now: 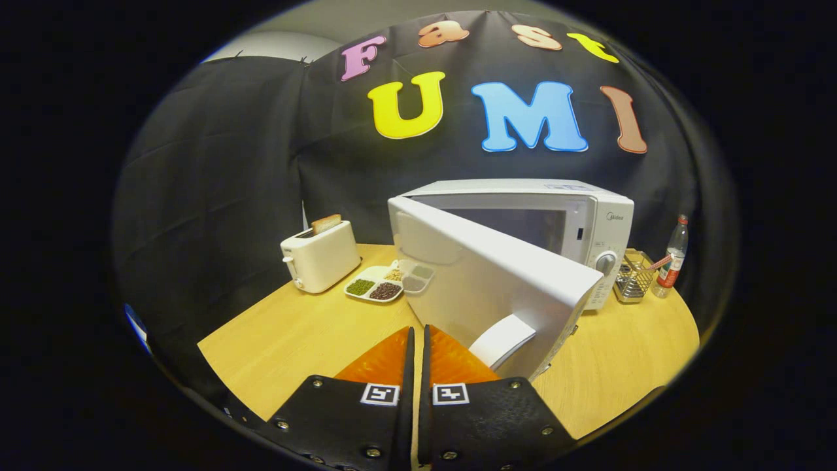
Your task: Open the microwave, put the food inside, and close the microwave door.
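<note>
Facing microwave (588,229) door (484,288) ajar — gripper (418,337) jaws closed; door's edge just ahead.

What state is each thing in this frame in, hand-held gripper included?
microwave door: swung open toward the gripper.
microwave: cavity open, no food visible inside.
hand-held gripper: fingers shut, holding nothing, just short of the door.
toaster: upright, toast sticking up from its slot.
divided tray: flat on the table, compartments filled.
bottle: upright, capped.
wire basket: upright beside the microwave.
</note>
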`<state>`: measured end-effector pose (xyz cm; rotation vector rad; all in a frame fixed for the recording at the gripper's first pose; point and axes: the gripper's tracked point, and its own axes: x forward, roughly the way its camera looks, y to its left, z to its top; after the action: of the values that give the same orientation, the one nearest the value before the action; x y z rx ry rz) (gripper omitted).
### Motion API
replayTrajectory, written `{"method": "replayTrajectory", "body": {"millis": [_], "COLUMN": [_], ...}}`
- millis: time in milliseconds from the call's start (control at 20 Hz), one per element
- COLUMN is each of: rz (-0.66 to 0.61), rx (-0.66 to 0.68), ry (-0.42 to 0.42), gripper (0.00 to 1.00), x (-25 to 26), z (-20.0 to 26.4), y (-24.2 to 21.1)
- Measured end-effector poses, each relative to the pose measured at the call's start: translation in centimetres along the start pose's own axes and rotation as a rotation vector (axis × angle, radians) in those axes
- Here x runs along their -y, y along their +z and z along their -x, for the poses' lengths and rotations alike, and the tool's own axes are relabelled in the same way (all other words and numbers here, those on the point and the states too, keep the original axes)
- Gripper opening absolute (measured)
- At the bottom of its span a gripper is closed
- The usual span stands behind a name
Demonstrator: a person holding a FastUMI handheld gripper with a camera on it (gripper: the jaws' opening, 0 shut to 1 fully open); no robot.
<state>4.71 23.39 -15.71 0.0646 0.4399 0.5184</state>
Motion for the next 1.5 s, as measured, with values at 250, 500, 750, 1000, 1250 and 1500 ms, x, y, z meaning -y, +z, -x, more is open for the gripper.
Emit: {"method": "replayTrajectory", "body": {"millis": [250,500,750,1000,1250,1500], "rz": [0.002,0.008,-0.017,-0.032,-0.062,-0.071], "rx": [0.004,0.015,0.043,0.048,0.053,0.059], "ry": [-0.04,-0.073,-0.127,-0.167,-0.201,-0.231], "gripper": [0.05,0.05,0.05,0.05,0.05,0.05], "x": [3.2,5.8,8.6,10.7,12.6,13.9], "z": [-1.4,-2.9,-4.7,-6.8,-9.0,-10.7], "y": [1.1,2.4,3.9,5.0,6.0,7.0]}}
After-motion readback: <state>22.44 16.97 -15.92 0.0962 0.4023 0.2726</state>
